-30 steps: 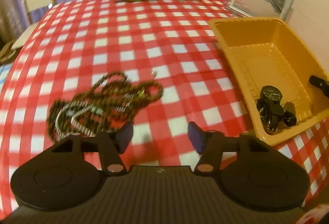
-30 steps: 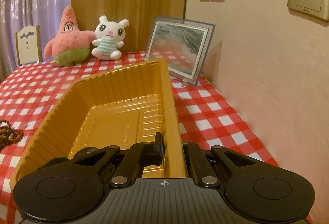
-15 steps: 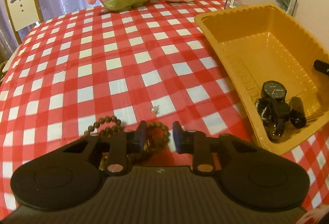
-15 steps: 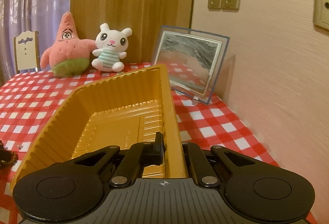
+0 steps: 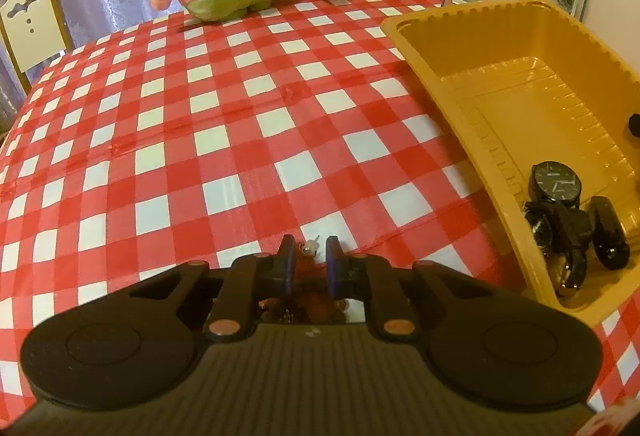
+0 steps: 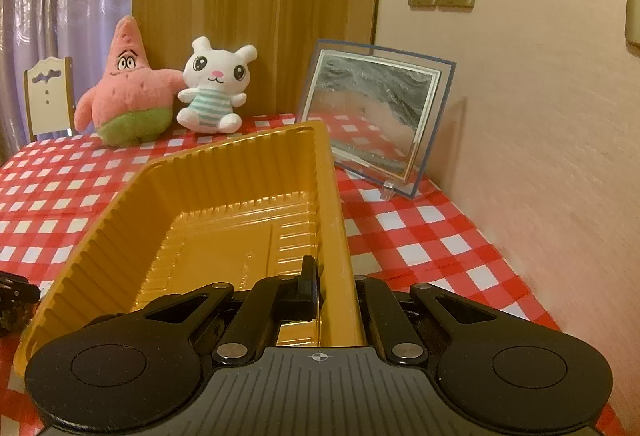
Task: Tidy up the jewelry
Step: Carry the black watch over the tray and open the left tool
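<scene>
The left gripper was closing around a tiny pearly stud earring; the right gripper clamped the ribbed yellow plastic tray's wall.

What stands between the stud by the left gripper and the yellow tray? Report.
Nothing visible. Only checked cloth separates the stud from the yellow tray; its wall must be cleared. The left gripper is closing its jaws, the stud between its tips.

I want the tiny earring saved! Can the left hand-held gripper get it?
Probably yes: the small pearly stud earring lies on the red checked tablecloth between the closing left hand-held gripper tips, nothing blocking it.
</scene>
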A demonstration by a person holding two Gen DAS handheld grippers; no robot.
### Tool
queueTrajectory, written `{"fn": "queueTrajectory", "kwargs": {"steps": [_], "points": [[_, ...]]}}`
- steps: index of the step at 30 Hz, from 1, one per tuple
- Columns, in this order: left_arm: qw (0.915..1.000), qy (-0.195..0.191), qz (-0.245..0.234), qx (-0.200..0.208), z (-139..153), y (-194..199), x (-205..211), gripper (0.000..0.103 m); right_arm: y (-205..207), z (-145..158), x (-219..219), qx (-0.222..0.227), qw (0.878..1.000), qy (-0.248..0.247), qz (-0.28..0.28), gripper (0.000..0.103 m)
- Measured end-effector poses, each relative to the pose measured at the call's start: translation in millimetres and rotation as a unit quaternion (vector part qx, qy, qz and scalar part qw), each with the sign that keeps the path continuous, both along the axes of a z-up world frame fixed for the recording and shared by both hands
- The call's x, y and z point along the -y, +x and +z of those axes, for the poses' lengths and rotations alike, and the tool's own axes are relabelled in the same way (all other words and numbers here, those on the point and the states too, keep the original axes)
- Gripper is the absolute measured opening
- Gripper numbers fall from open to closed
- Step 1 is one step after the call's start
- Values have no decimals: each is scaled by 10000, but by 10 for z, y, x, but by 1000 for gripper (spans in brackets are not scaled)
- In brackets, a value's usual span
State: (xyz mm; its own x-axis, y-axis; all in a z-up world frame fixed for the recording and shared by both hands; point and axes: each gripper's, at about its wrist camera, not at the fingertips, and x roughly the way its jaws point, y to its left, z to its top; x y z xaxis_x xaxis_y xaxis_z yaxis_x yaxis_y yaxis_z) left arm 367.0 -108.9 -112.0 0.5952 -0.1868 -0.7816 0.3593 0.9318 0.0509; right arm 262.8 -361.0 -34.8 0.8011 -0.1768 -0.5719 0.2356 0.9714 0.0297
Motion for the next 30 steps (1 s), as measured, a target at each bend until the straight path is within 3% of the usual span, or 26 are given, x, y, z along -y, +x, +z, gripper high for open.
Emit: {"fn": "queueTrajectory", "kwargs": {"steps": [7,15,22,30], "points": [[9999,19,-110,34,-20,1,31,7,-10,-3,-1,-12,10000,12,-1,4],[9979,-626,-53,138,282,-206,-14,7,-27,-12,3,-28,10000,22,41,4],[9897,-1305,-573,139,594,-419,236,7,-59,0,-18,-24,10000,27,91,4],[9858,-1367,-976,-83,530,-449,621,7,-109,30,-39,-2,9999,34,123,3]]}}
